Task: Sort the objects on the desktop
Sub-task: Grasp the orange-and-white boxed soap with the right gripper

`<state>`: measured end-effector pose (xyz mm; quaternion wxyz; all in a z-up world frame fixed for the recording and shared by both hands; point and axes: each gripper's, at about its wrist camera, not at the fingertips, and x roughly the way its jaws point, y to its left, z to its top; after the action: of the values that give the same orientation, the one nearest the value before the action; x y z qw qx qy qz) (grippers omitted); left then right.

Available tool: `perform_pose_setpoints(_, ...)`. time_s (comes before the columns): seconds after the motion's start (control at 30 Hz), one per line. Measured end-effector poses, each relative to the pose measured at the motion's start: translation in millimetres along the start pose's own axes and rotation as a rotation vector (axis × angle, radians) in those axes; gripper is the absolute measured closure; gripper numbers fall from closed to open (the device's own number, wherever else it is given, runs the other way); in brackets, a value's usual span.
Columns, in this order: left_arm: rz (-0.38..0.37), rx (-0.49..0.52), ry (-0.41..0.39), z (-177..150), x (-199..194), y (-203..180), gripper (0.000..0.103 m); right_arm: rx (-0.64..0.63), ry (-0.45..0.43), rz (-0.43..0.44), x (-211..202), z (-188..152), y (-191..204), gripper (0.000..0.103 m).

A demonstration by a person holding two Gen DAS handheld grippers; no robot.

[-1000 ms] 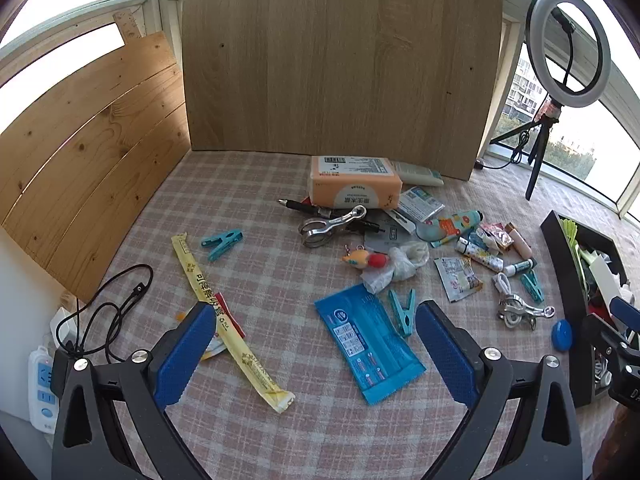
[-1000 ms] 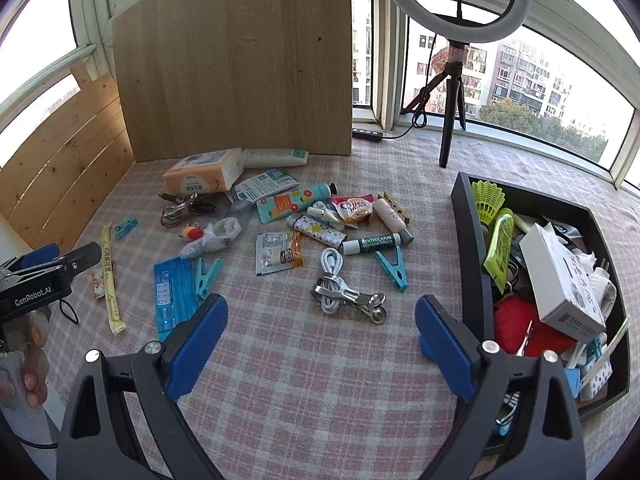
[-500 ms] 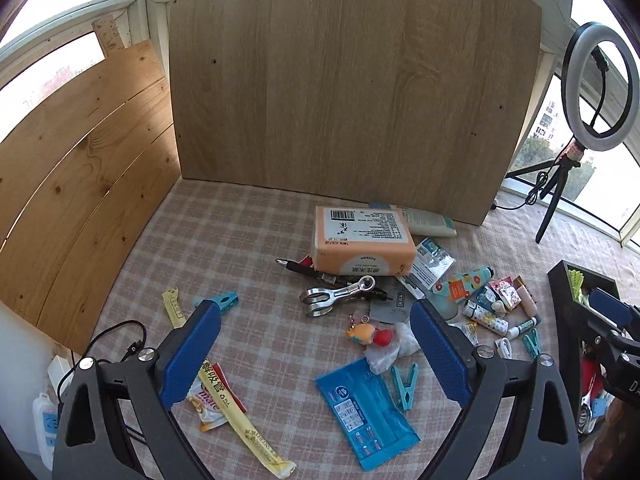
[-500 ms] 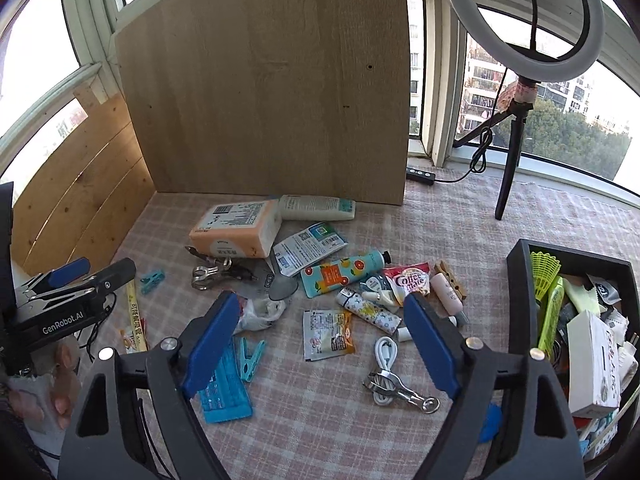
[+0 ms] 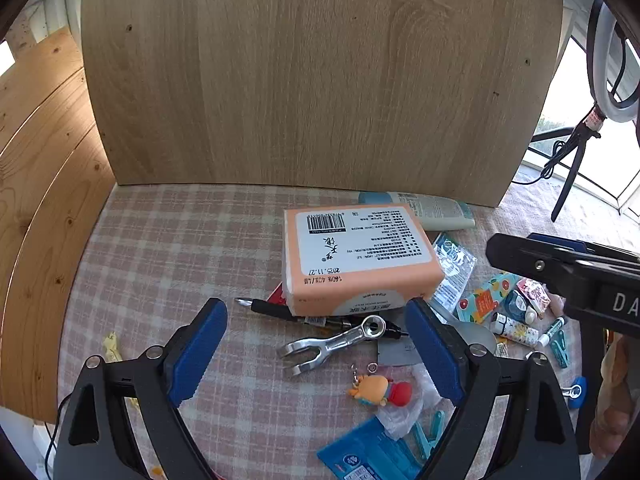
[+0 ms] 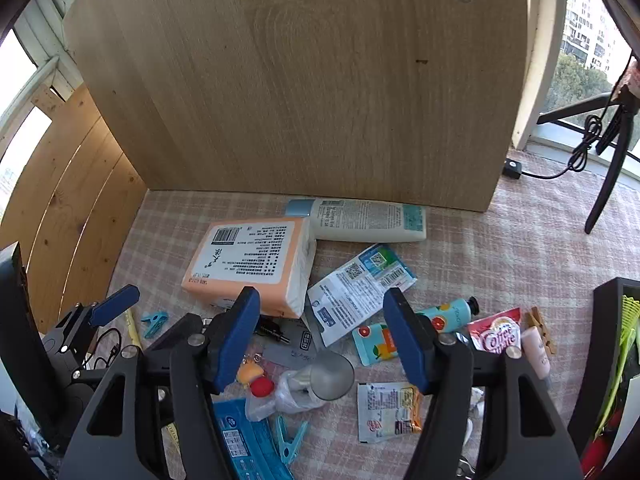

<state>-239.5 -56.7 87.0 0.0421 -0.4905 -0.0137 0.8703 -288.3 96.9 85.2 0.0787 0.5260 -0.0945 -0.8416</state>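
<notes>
Both hand-held grippers — left (image 5: 316, 354), right (image 6: 322, 338), jaws apart, right's just narrowing on nothing — are hovering near the desk's back edge over the tissue pack (image 5: 356, 258), likely soft, light, best pinched across its short sides.

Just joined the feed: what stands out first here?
An orange tissue pack lies mid-table before a tall wooden board, small clutter spread in front of it. Both tools, left and right, are open and empty above that clutter.

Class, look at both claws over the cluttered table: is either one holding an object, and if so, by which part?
Nothing is held. The left claw and the right claw both stand open above the clutter, with no pad pressing on anything.
</notes>
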Motion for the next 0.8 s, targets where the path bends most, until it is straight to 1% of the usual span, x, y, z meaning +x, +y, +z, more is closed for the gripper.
perform_pose_setpoints(0.03,-0.006,0.009,0.002,1.6,4.4,-1.2,0.013,0.003,0.015,0.003,9.1,3.4,2.1,0.047)
perform_pose_setpoints(0.07,-0.009,0.019,0.003,2.9,8.5,-2.5,0.013,0.009,0.031,0.007,17.5,6.8,3.2,0.047)
perform_pose_setpoints(0.23,-0.043,0.055,0.007,8.4,24.9,-5.0,0.013,0.048,0.082,0.02,47.4,19.6,0.9,0.047)
perform_pose_setpoints(0.33,-0.067,0.073,0.008,11.7,32.6,-8.5,0.013,0.079,0.121,0.06,62.4,24.5,-1.4,0.047)
perform_pose_setpoints(0.43,-0.114,0.08,0.018,13.9,40.4,-14.1,0.013,0.102,0.149,0.098,74.2,24.6,-2.5,0.047)
perform_pose_setpoints(0.5,-0.11,0.087,0.012,13.3,43.6,-18.8,0.013,0.107,0.154,0.113,78.3,23.7,-1.6,0.049)
perform_pose_setpoints(0.53,-0.112,0.087,0.007,13.1,44.2,-20.0,0.013,0.109,0.154,0.121,79.1,23.3,-1.0,0.051)
perform_pose_setpoints(0.6,-0.143,0.081,0.003,12.9,43.0,-20.8,0.014,0.113,0.159,0.143,79.7,22.0,1.0,0.055)
perform_pose_setpoints(0.67,-0.147,0.079,-0.001,13.4,42.0,-21.6,0.017,0.102,0.154,0.133,77.1,20.3,4.5,0.055)
perform_pose_setpoints(0.8,-0.164,0.068,-0.005,11.4,33.2,-25.7,0.018,0.085,0.147,0.131,67.2,13.3,6.8,0.055)
